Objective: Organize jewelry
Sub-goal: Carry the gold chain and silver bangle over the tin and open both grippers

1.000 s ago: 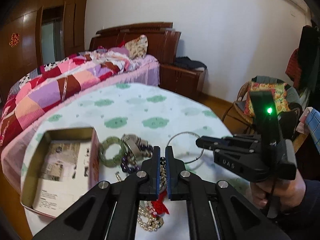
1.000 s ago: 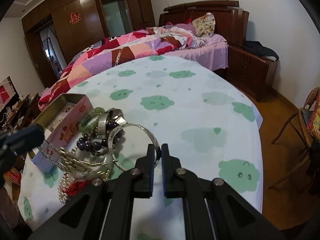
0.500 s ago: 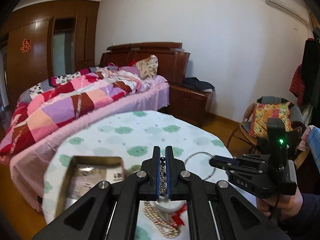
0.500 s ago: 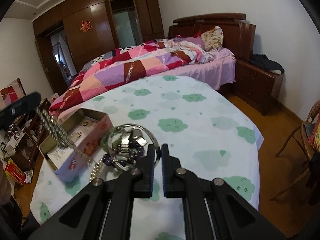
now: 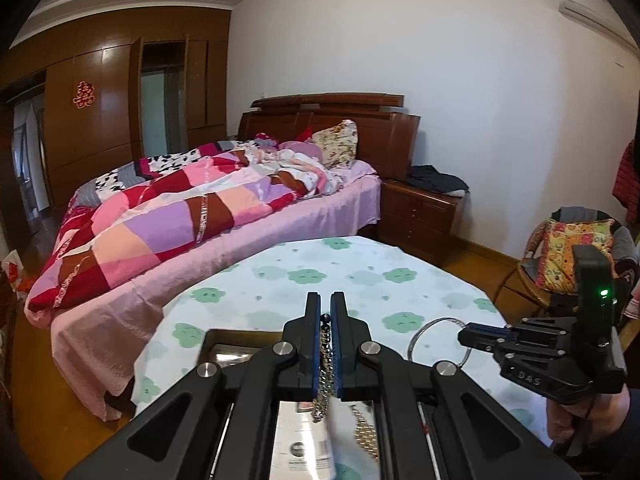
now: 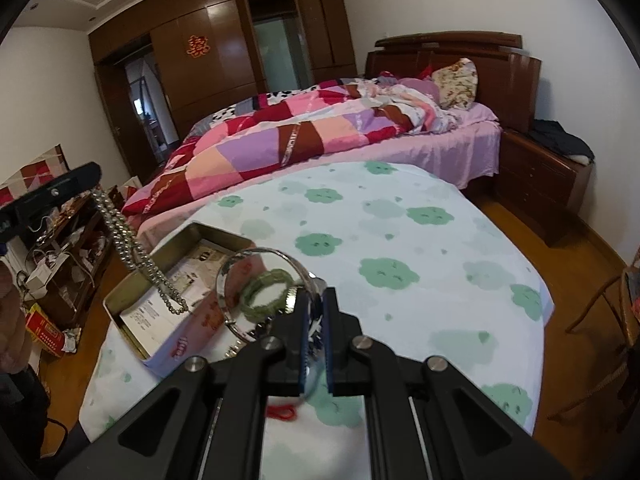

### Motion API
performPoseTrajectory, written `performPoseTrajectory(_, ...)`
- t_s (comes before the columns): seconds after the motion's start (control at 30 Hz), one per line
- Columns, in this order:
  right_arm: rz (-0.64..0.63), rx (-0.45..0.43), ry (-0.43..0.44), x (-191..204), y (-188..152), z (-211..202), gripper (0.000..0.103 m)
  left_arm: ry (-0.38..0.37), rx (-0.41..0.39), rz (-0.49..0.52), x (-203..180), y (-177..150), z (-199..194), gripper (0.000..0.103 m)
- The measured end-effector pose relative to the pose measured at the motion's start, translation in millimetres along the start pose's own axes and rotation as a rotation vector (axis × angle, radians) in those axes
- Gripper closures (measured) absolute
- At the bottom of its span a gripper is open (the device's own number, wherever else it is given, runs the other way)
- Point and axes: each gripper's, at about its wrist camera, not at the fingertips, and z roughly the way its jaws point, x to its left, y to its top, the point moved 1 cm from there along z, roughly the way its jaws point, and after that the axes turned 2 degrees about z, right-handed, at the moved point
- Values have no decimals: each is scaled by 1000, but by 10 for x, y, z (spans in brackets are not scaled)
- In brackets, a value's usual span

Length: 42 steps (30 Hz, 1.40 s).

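Left gripper (image 5: 325, 344) jaws clamping bead chain (image 6: 136, 256), right gripper (image 6: 314, 334) pinching bangle (image 6: 256, 280)

Lighting: soft, even daylight, source probably off-frame. Glare on wardrobe (image 6: 224, 64) panels. Fisheye bowing and dark vignette beyond wardrobe, toward corners. Motion blur below it, foreground.

A home bedroom — quilted bed (image 5: 200, 216), wooden wardrobe (image 6: 224, 52), nightstand (image 5: 420, 216).

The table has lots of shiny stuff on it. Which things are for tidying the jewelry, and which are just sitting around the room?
For the job:
- bead chain in the left gripper
- silver ring in the right gripper
- green bracelet
- open tin box

Just lying about:
- bed
- nightstand
- chair cushion
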Motion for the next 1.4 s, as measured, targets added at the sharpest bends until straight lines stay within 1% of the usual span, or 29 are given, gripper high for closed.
performPoseTrajectory(0.27,-83,-2,22,278,203,143,95,54,10,-19,260,-2,89,99)
performPoseTrajectory(0.5,-146,20,45,533,366,372,95,77,38,-45,476,-22,277,99)
performPoseTrajectory(0.77,-178,71,64,774,376,736,95,107,55,-66,660,-54,445,99)
performPoseTrajectory(1.0,-194,118,50,900,377,1058,95,131,77,-53,772,-61,676,99)
performPoseTrajectory(1.13,-198,140,40,937,343,1174,95,129,101,-65,841,-121,787,99)
performPoseTrajectory(1.4,-209,175,20,990,286,1346,94,133,170,-87,939,-342,1039,99)
